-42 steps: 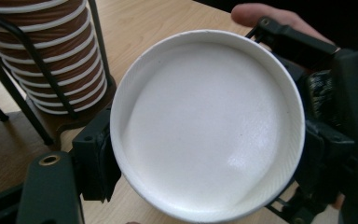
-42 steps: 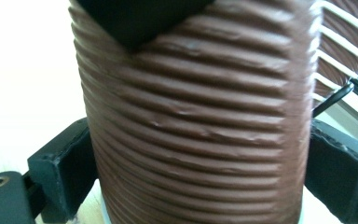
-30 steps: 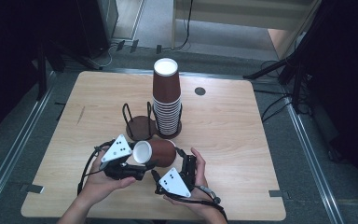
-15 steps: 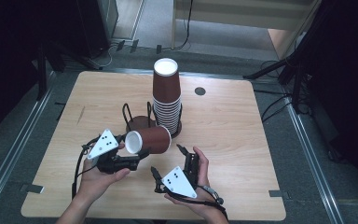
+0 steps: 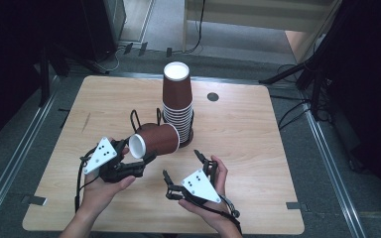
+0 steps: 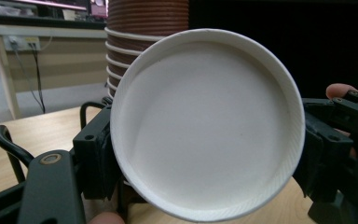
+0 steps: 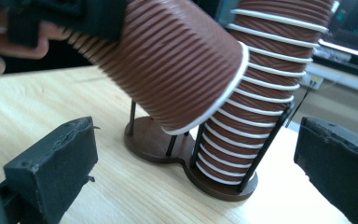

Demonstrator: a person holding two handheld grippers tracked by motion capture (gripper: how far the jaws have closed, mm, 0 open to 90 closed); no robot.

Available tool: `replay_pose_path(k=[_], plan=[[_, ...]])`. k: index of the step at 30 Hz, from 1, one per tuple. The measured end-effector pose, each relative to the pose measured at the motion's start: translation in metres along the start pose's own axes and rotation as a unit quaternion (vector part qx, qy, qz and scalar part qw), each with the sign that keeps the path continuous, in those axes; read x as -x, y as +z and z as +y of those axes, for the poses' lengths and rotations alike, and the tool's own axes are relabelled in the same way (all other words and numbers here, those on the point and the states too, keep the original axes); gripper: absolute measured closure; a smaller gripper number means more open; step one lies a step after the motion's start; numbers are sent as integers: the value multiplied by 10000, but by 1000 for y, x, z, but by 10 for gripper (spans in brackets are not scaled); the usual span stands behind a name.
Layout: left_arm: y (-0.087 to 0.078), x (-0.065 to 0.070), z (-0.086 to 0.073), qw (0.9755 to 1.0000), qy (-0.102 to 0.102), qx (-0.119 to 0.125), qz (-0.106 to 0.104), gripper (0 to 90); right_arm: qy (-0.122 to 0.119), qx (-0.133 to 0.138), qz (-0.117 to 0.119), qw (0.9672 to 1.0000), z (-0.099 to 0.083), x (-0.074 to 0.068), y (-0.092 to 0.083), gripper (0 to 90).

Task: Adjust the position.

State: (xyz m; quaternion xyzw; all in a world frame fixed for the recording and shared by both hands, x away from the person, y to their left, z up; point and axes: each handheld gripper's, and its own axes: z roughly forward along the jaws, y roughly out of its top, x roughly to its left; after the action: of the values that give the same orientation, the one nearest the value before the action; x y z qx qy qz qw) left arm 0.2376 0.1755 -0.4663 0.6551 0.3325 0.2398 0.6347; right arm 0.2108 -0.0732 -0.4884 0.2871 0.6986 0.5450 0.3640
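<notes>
A single ribbed brown paper cup (image 5: 158,139) lies on its side in the air, its white bottom (image 6: 207,123) facing my left gripper (image 5: 135,151). That gripper is shut on the cup's base end, one jaw on each side. The cup's rim (image 7: 214,107) points at a tall stack of upside-down brown cups (image 5: 177,101) standing in a wire holder (image 7: 168,145). The cup hangs over the holder's bare left slot (image 5: 143,120). My right gripper (image 5: 182,167) sits low, just right of the held cup, open with nothing between its fingers (image 7: 51,163).
The wooden table (image 5: 258,134) has a small dark round hole (image 5: 212,96) behind the stack. A hand holds each gripper near the front edge. Cables and dark stands lie on the floor beyond the table.
My left gripper has lifted the cup and carried it away from the right gripper toward the holder. The right gripper has stayed near the front edge.
</notes>
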Motion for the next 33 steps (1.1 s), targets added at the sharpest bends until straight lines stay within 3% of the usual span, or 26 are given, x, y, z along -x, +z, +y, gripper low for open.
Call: replay_pose_path(k=[1,5,7,9,13,17,21,23,27,29,31,33], plan=[[0,-1,0,10000,-16,26,23,232,94,3,-28,10000,0,1,0,0],[0,-2,-2,9999,-96,100,43,232,79,102,-238,9996,1,4,-1,1],[1,-2,-3,9999,-84,118,68,232,291,141,-308,9990,3,6,-1,15],[2,-1,-3,9998,-96,144,57,232,511,173,-330,9980,5,7,-2,43],[4,3,-5,9997,-131,190,-22,234,577,71,-523,9969,7,8,-5,132],[7,9,-5,9996,-99,226,-122,234,1121,12,-516,9924,12,13,-12,118],[10,12,-4,9994,-96,288,-177,234,1892,-62,-439,9809,17,22,-18,26],[13,13,-4,9992,-79,321,-203,234,2097,-111,-612,9758,17,24,-19,1],[21,17,-5,9988,-80,395,-265,234,2572,-202,-595,9643,17,26,-18,0],[26,19,-6,9987,-25,404,-296,234,2821,-209,-657,9569,18,27,-17,0],[30,21,-7,9987,14,415,-305,234,3000,-193,-886,9496,20,28,-17,0],[33,22,-8,9984,-87,442,-343,234,3160,-164,-1143,9417,21,29,-16,0]])
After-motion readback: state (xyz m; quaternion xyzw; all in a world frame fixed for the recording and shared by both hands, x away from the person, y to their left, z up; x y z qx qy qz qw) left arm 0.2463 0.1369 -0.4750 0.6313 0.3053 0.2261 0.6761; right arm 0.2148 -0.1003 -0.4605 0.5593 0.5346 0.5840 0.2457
